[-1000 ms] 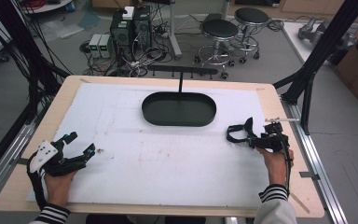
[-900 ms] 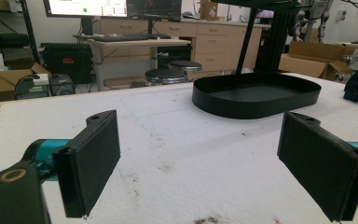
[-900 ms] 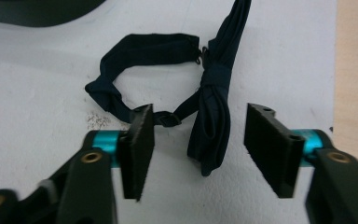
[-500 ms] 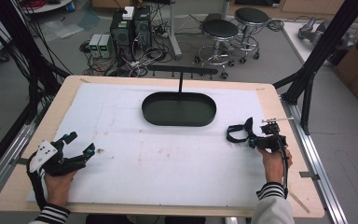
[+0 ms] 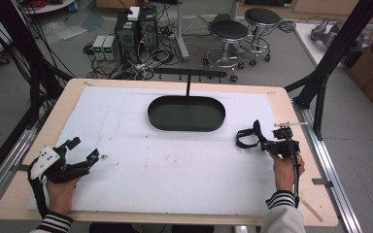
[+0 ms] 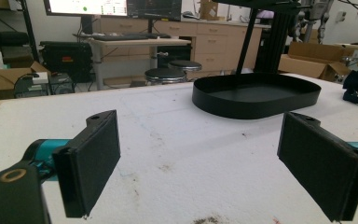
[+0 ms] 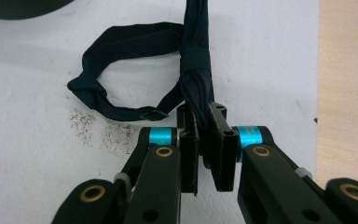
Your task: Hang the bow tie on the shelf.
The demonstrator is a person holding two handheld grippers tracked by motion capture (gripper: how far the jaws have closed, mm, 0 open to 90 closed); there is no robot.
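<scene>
My right tongs (image 7: 204, 140) clench the strap (image 7: 135, 70) to lift it; left tongs (image 6: 214, 163) rest released on the counter (image 5: 175, 170), waiting.

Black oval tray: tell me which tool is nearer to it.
Right. The right tool sits just off the black oval tray's right end, shut on the dark strap; the left tool rests open near the table's front-left corner.

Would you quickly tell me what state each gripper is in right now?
Left gripper: open, holding nothing.
Right gripper: closed on the dark bow tie.
</scene>
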